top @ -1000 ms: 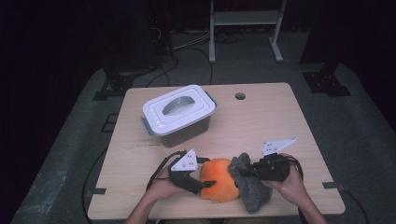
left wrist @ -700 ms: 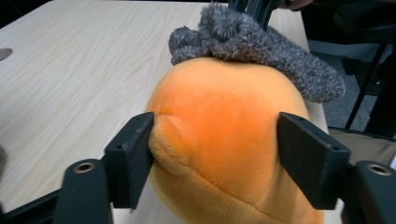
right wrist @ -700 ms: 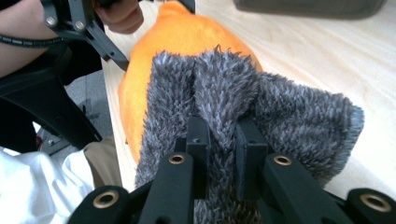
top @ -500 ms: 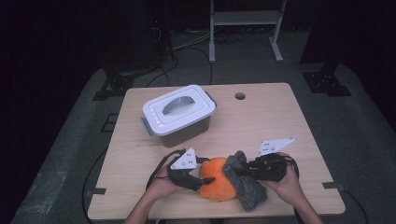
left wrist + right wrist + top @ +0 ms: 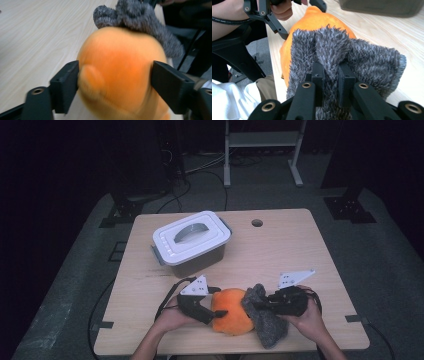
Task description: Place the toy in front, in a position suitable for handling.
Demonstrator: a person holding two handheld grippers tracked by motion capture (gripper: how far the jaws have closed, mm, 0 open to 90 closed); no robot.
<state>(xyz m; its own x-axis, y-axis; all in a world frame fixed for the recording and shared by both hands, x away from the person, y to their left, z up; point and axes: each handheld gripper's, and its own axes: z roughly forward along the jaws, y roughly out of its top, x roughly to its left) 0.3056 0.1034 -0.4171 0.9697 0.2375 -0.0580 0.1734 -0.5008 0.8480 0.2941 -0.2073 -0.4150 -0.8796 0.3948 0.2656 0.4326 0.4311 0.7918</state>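
Observation:
An orange plush toy (image 5: pixel 232 317) lies near the table's front edge, between the jaws of my left gripper (image 5: pixel 217 312). In the left gripper view both pads press into the sides of the plush (image 5: pixel 120 67). These jaws have just been opening a little, with the plush still between them. A grey fuzzy cloth (image 5: pixel 270 327) drapes against the plush's right side. My right gripper (image 5: pixel 257 306) is shut on a fold of it. In the right gripper view the gripper (image 5: pixel 331 72) pinches the cloth (image 5: pixel 367 60), with the plush (image 5: pixel 312 20) behind it.
A grey plastic box with a white handled lid (image 5: pixel 192 240) stands at the back left of the wooden table (image 5: pixel 290 255). A small round hole (image 5: pixel 257 223) is near the table's far edge. Cables and a metal frame (image 5: pixel 260 140) are on the floor beyond.
My right gripper has carried the grey cloth a little to the left, up against the orange plush. The left hand has stayed where it was.

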